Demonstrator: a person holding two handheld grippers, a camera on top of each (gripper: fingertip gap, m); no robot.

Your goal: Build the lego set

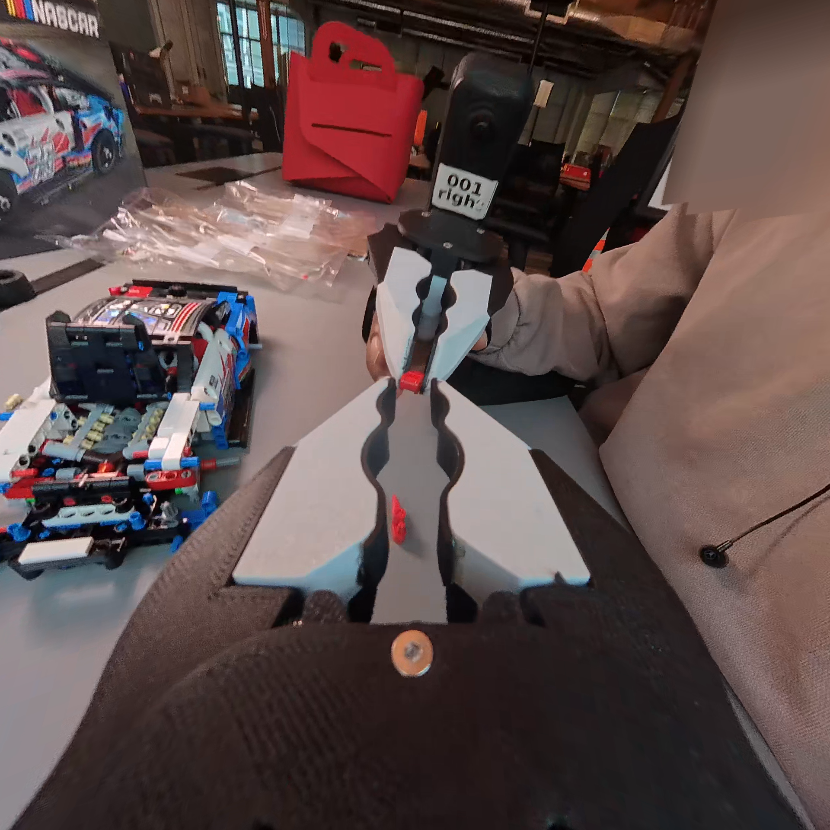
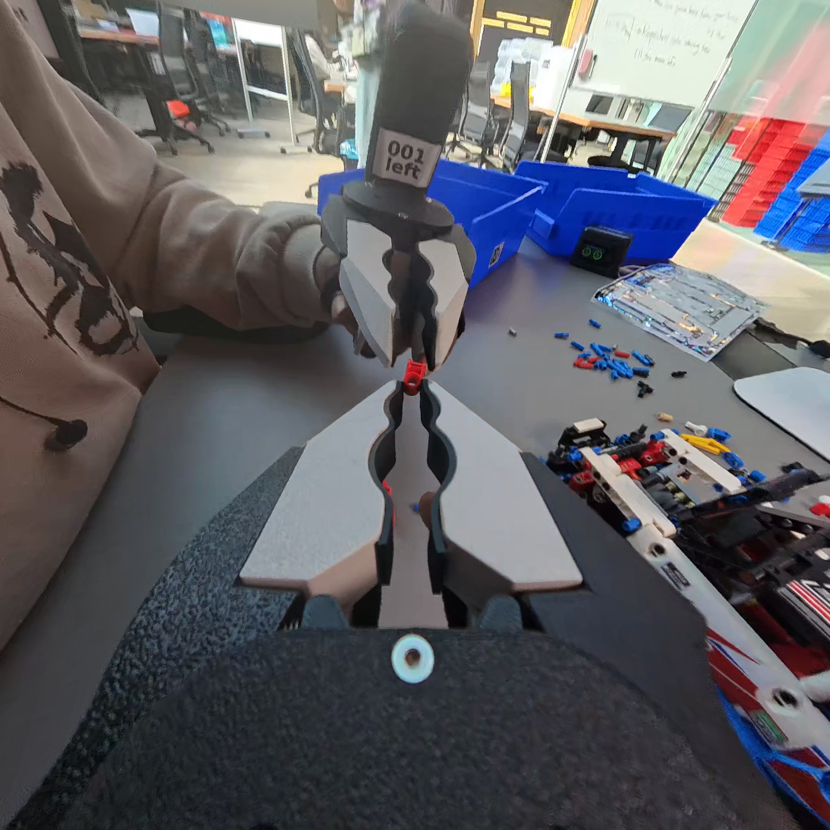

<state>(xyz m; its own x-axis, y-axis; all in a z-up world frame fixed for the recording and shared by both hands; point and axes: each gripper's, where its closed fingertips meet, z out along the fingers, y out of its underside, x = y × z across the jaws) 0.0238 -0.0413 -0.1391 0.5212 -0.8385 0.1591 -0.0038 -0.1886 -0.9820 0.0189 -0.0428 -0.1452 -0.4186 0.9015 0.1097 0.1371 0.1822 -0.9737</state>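
Observation:
A small red lego connector (image 1: 411, 381) hangs above the grey table between both grippers, which meet tip to tip. My left gripper (image 1: 412, 382) is shut on its near end. My right gripper (image 2: 412, 387) is shut on the same red connector (image 2: 414, 375) from the opposite side. The right gripper also shows in the left wrist view (image 1: 417, 370), and the left gripper in the right wrist view (image 2: 412, 363). The part-built lego race car (image 1: 130, 404) sits on the table left of the left gripper, and it shows at the right in the right wrist view (image 2: 673, 516).
Another red piece (image 1: 397, 518) lies on the table under the left gripper. Loose blue and red pins (image 2: 611, 359), a booklet (image 2: 678, 310) and blue bins (image 2: 606, 211) are beyond the car. Clear plastic bags (image 1: 224, 233), a red bag (image 1: 350, 116) and the set's box (image 1: 54, 112) stand behind. Left and right tips are no more than a few centimetres apart. From either gripper's tips it is about 10 centimeters to the red piece (image 1: 397, 518).

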